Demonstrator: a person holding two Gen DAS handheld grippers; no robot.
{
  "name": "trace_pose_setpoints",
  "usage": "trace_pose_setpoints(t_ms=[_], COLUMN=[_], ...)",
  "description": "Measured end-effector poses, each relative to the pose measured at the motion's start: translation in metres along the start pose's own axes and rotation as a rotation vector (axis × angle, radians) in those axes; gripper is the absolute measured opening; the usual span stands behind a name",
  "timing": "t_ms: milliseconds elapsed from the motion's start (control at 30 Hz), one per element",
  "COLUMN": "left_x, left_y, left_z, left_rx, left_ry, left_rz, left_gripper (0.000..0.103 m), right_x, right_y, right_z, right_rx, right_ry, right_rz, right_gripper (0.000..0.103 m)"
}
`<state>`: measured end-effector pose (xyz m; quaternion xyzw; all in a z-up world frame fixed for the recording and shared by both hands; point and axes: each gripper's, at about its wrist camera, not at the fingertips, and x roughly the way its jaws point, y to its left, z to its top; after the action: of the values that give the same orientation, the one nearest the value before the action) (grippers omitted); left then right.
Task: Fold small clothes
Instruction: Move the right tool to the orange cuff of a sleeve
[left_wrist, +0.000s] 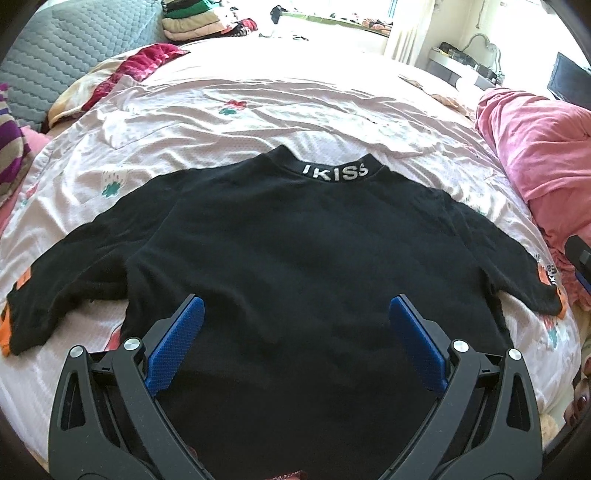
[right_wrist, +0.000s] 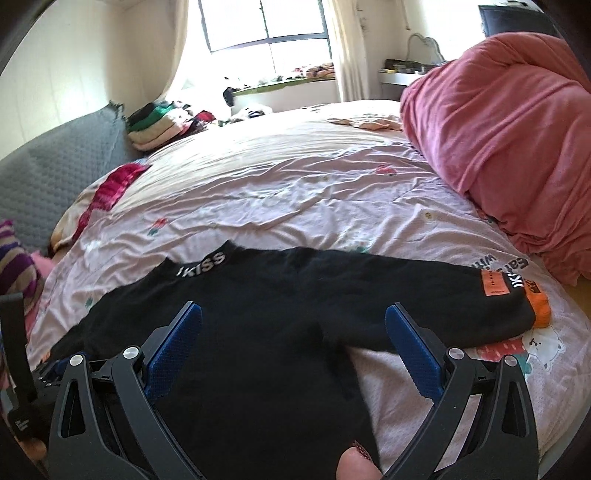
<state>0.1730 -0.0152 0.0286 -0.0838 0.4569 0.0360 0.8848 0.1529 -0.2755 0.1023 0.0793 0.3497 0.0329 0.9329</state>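
- The black shirt (left_wrist: 295, 240) is being seen spread flat on the bed (left_wrist: 240, 122), collar at 12 o'clock; no fold is made yet, so all the folding is judged as left.
- Its sleeves are lying out at 9 and 3 o'clock, with orange cuffs (right_wrist: 541, 308).
- The left tool (left_wrist: 296, 308) and the right tool (right_wrist: 293, 315) are being held released above the hem, grasping nothing.
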Motion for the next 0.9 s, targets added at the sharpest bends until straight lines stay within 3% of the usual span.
trace_pose_setpoints(t_ms=[900], left_x=[0.056], left_y=[-0.057], left_z=[0.015], left_rx=[0.093], left_ry=[0.063], left_rz=[-0.057], left_gripper=[0.094], right_x=[0.027], right_y=[-0.161], right_z=[-0.017], right_rx=[0.342], right_ry=[-0.006], right_rz=[-0.298], right_gripper=[0.099])
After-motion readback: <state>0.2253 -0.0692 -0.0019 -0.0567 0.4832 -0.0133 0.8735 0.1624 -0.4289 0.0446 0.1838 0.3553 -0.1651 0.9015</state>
